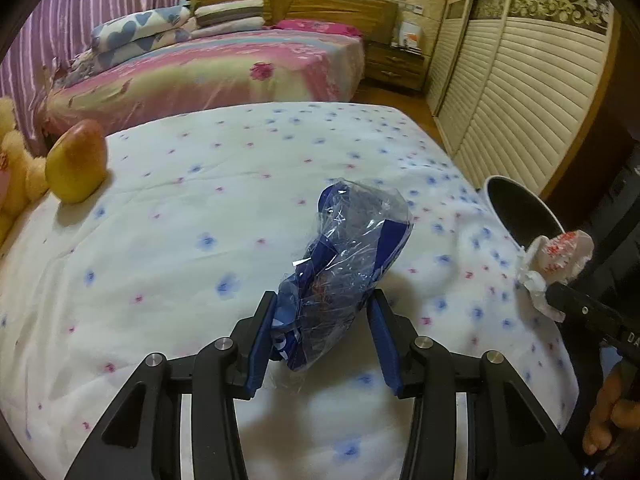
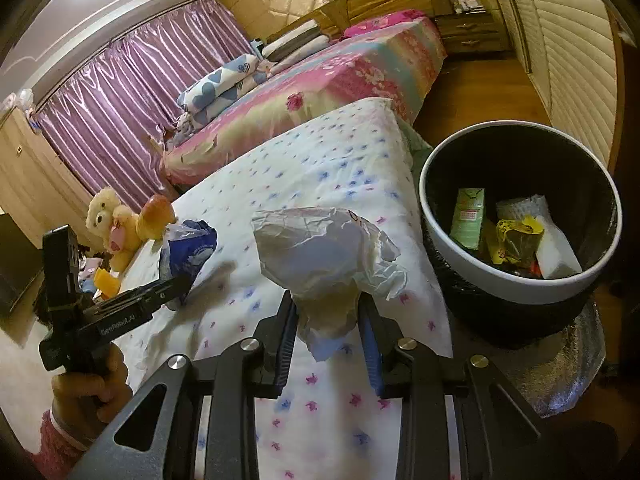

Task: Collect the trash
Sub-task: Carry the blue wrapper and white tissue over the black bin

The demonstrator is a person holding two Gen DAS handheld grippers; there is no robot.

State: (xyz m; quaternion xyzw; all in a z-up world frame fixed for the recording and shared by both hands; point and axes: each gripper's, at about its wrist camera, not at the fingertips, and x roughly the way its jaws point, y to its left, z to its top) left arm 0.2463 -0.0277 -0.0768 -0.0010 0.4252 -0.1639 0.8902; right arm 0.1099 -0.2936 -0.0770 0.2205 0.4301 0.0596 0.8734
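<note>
My left gripper (image 1: 322, 320) is shut on a crumpled blue and clear plastic wrapper (image 1: 352, 248), held above the flowered quilt (image 1: 180, 280). The same wrapper (image 2: 190, 246) and the left gripper (image 2: 182, 280) show at the left of the right wrist view. My right gripper (image 2: 326, 320) is shut on a crumpled white paper wrapper (image 2: 320, 256), lifted over the quilt (image 2: 320, 176) beside the bin. In the left wrist view that paper (image 1: 556, 256) hangs at the bin's rim with the right gripper (image 1: 554, 290) below it. The white-rimmed black trash bin (image 2: 444, 216) holds several pieces of trash.
A mango-like fruit (image 1: 76, 164) and a yellow plush bear (image 2: 106, 220) lie at the quilt's far left. A second bed (image 1: 208, 68) stands behind, with louvred wardrobe doors (image 1: 520, 100) on the right. The bin (image 1: 490, 196) stands off the quilt's right edge on a silvery mat (image 2: 572, 364).
</note>
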